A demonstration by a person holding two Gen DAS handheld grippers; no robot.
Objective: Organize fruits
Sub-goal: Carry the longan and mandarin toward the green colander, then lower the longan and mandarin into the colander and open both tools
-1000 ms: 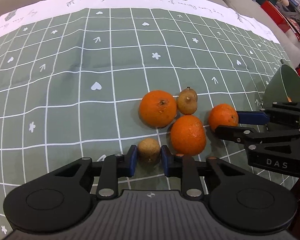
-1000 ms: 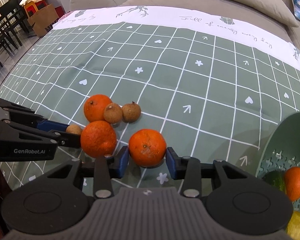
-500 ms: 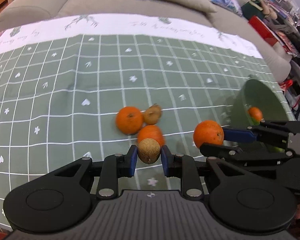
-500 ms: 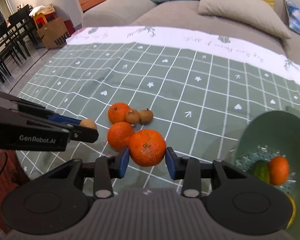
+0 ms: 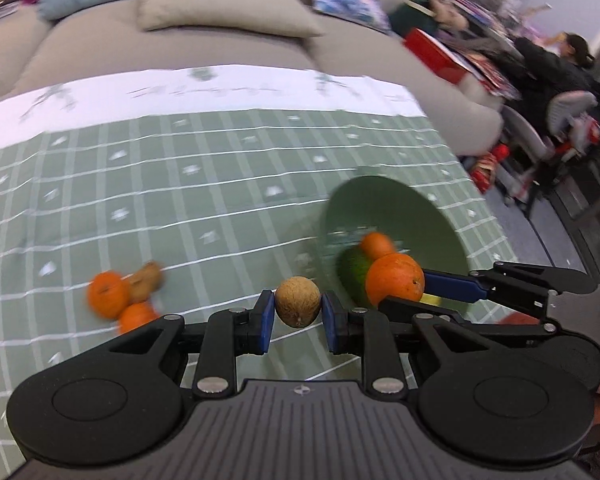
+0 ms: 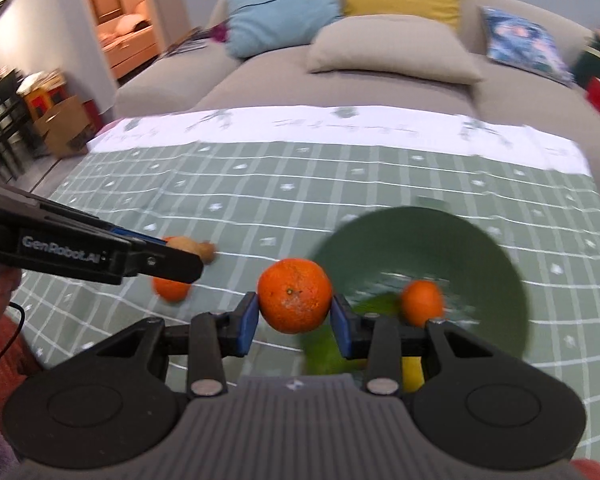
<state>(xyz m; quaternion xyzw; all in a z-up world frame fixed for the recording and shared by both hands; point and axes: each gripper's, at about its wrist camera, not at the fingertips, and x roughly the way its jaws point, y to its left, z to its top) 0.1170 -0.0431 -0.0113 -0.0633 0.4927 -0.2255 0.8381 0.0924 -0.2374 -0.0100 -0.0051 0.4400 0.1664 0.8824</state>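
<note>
Since the earlier frame both grippers had lifted from the surface [image 6: 340, 184] toward the green bowl [image 6: 480, 248]. The left gripper [image 5: 298, 316] clamped a brown fruit [image 5: 298, 306]; the right gripper [image 6: 295, 318] clamped an orange [image 6: 295, 295]. Released short of the rim, either could have rolled away.

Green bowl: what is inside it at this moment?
Inside the green bowl: a small orange, a green fruit and something yellow. The right gripper covers the near part.
</note>
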